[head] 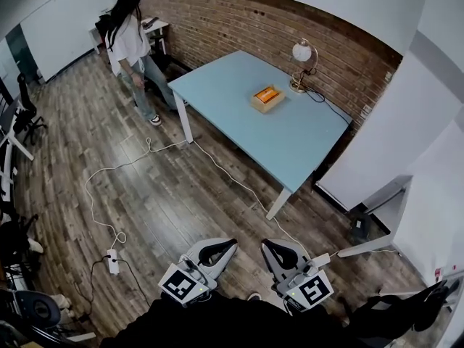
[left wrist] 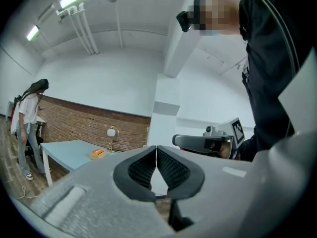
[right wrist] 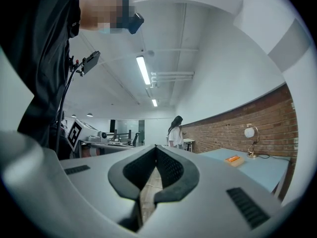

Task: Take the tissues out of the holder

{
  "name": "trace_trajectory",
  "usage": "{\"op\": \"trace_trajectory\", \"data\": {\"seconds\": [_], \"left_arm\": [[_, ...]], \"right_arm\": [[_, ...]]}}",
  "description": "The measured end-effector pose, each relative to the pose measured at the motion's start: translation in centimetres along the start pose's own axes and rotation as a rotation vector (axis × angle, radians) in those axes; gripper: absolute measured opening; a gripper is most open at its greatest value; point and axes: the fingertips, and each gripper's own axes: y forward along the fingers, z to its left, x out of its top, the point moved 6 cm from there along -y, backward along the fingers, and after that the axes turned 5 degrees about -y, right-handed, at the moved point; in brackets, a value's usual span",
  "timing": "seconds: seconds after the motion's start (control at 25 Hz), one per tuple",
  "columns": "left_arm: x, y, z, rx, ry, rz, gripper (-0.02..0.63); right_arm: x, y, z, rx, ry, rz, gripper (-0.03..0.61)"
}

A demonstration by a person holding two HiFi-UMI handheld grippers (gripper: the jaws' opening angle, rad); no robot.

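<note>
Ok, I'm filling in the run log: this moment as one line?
stage: far from blue table | left gripper: shut, empty | right gripper: shut, empty | tissue holder: on blue table, by lamp, untouched

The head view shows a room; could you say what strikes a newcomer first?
The blue table by the brick wall bears an orange-topped holder and a lamp. A person stands at upper left. The left tool and right tool, shut and empty, sit at the bottom.

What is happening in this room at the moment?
A person holds a left gripper and a right gripper, both with fingers shut and empty, above the wooden floor. The tissue holder sits untouched on the blue table, well ahead of them. A second person stands near the table's far corner.
</note>
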Motion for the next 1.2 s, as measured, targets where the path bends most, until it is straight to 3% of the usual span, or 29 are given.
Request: {"op": "trace_trajectory", "data": {"seconds": [0.36, 0.64, 1.2], "left_arm": [[4.0, 0.8, 12.1, -0.125, 0.006, 0.008, 0.009], [5.9, 0.6, 19.3, -0.167, 0.003, 0.014, 0.009], [5.8, 4.4, 25.9, -0.197, -0.006, 0.037, 0.009]], "right_arm": [[0.4, 11.8, -1.6, -0.101, -0.024, 0.014, 0.005], [0.2, 18.4, -2.1, -0.155, -0.037, 0.034, 0.005], [-1.4, 23.2, -6.9, -0.199, -0.033, 0.047, 0.005]]}}
